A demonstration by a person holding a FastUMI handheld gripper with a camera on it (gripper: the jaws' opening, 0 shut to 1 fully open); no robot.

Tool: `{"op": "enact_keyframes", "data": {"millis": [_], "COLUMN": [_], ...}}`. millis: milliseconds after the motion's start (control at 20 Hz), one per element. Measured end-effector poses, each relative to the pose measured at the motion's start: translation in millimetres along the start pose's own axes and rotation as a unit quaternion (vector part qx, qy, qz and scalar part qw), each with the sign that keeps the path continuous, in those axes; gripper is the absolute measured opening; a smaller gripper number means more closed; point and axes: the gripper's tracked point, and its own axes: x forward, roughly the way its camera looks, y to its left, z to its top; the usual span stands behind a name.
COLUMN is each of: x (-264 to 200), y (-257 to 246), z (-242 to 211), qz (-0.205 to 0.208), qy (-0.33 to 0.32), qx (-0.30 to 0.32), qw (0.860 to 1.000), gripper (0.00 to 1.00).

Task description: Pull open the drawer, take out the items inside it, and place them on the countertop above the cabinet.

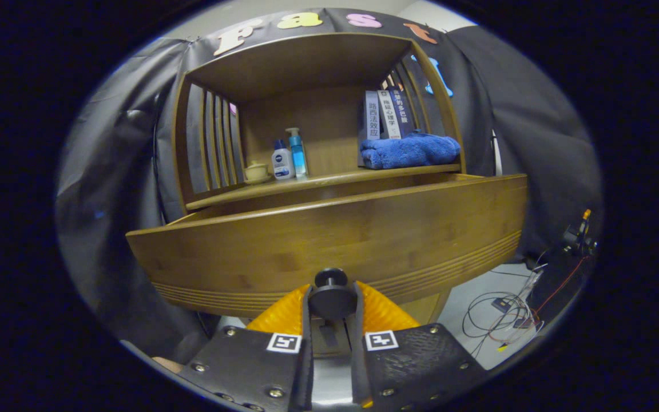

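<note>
A wooden drawer point(329, 240) stands pulled out from the cabinet, its front panel wide across the view just ahead of me. A round dark knob point(332, 294) sticks out of the panel's lower middle. My gripper point(332, 303) is shut on that knob, one finger on each side of it. The drawer's inside is hidden behind its front panel. Above and behind the drawer runs the cabinet's countertop point(329, 180), under a wooden shelf frame.
On the countertop stand a small cup point(256, 171), a white bottle point(282, 161) and a blue pump bottle point(297, 153) at the left, and a folded blue towel point(411, 151) with upright books point(388, 113) at the right. Loose cables point(504, 317) lie on the floor at the right.
</note>
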Motion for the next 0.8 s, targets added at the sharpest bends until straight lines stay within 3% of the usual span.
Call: {"op": "enact_keyframes", "data": {"millis": [350,650,800], "x": [-19.3,-35.3,-57.2], "y": [-1.3,-0.1,-5.6], "z": [-18.3,-6.9,20.0], "qz": [0.007,0.012,0.007], "qy": [0.021,0.014,0.002], "qx": [-0.003,-0.001,-0.013], "qw": [1.000,1.000,1.000], "gripper": [0.27,0.45,0.45]}}
